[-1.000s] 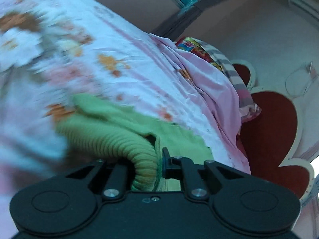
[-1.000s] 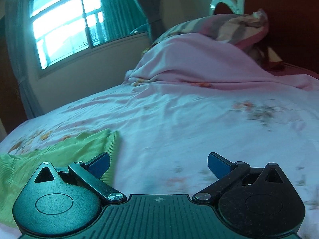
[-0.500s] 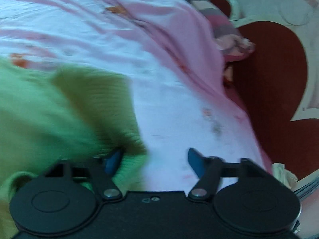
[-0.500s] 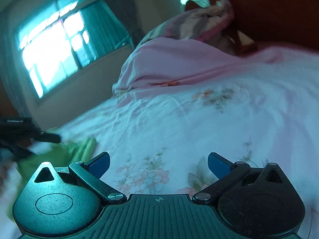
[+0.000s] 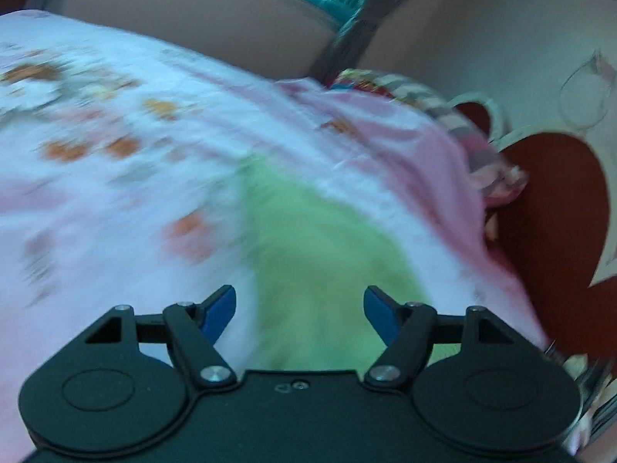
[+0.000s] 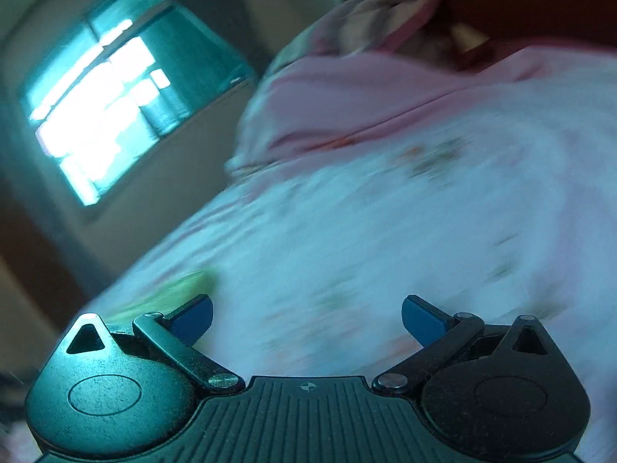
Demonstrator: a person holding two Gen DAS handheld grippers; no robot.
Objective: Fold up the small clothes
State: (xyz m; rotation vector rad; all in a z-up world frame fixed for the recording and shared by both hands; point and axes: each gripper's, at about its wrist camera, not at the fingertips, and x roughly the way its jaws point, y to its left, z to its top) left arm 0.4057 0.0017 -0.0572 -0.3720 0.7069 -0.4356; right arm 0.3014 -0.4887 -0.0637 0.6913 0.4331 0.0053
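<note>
A green knitted garment (image 5: 320, 270) lies on the floral bedsheet (image 5: 115, 177), blurred, stretching away from just in front of my left gripper (image 5: 300, 310). That gripper is open, its blue pads apart above the cloth with nothing pinched. In the right wrist view only a sliver of the green garment (image 6: 173, 293) shows at the lower left, beside the left fingertip. My right gripper (image 6: 306, 318) is open over the bare sheet (image 6: 385, 250) and holds nothing.
A bunched pink blanket (image 5: 405, 142) and patterned pillows (image 5: 474, 142) lie at the head of the bed against a red and white headboard (image 5: 559, 212). A bright window (image 6: 100, 115) is in the wall beyond the bed's far side.
My left gripper let go of the green garment's ribbed edge, opened and swung sideways; the cloth now lies flat ahead of it. The right gripper rolled and shifted, staying open.
</note>
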